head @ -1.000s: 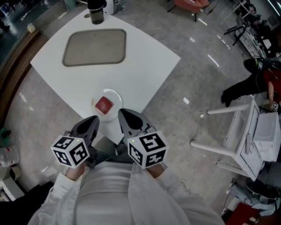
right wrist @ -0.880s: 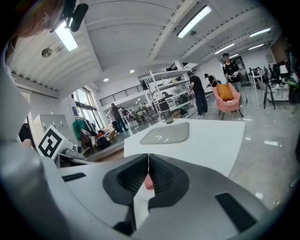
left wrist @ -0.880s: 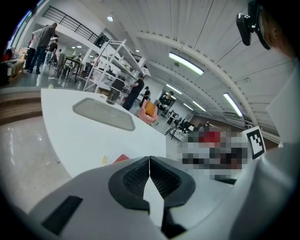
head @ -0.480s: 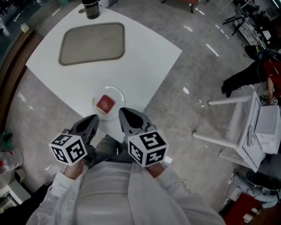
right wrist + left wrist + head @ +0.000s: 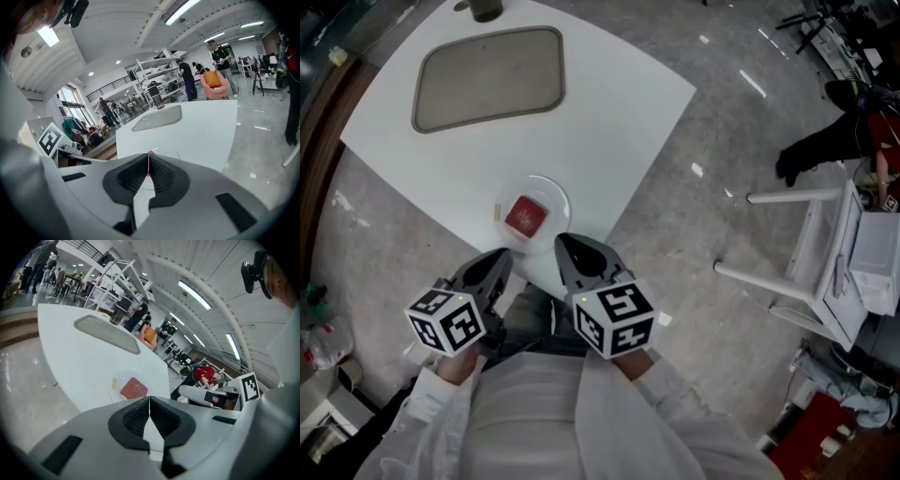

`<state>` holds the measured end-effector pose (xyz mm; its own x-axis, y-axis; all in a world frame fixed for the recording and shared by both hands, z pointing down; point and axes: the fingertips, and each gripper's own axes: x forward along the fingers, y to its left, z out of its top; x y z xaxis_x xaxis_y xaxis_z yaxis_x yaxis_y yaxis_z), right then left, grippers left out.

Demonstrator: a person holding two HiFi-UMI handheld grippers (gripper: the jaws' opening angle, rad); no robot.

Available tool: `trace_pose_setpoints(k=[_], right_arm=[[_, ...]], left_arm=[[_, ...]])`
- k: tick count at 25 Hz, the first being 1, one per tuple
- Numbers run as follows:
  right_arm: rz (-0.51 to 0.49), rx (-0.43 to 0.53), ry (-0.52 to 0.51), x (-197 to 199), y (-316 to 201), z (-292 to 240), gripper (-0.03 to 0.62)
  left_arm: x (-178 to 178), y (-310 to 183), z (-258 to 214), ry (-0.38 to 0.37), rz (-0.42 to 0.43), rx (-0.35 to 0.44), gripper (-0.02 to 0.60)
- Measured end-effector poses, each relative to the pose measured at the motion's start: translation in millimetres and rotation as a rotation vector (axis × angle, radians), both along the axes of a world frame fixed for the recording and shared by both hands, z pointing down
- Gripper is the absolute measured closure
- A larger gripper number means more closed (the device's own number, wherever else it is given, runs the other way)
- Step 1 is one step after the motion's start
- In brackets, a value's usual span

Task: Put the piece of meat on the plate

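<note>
While both grippers hang over the person's lap at the near corner of the white table [image 5: 609, 103], the piece of meat [image 5: 525, 217] lies flat on the round white plate [image 5: 555, 190], near that corner. The meat is a red, roughly square slab at the middle of the plate.

In the head view, the left gripper [image 5: 502, 255] has its tip at 7 o'clock from the meat, so the meat lies at 1 o'clock from the tip. The right gripper [image 5: 562, 242] has its tip at 4 o'clock from the meat, just beside the plate rim. Neither gripper touches the meat or the plate.

The left gripper view shows its jaws clenched together with nothing between them; the meat sits on the plate just beyond the tips, at 11 o'clock. The right gripper view shows its jaws likewise pressed together and empty; only a red sliver of the meat shows over the tips, at 12 o'clock.

A grey rectangular tray [image 5: 487, 75] lies on the table well apart from the plate, toward 12 o'clock, with a dark container [image 5: 485, 9] at the table's far edge.
</note>
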<state>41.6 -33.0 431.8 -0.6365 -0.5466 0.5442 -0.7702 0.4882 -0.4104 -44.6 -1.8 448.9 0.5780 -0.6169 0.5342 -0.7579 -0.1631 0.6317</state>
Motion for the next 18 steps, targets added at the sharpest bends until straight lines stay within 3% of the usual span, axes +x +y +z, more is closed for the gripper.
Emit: trace_pose_setpoints(k=[13,18], right_arm=[[0.047,-0.116,0.026,11,2,39,0.577],[0.057,-0.151,0.045,16,1,49,0.577]], left_arm=[[-13,-8,40,-0.029,-0.052,-0.112,0.571],[-17,-10,52,-0.072,-0.063,-0.149,0.569]])
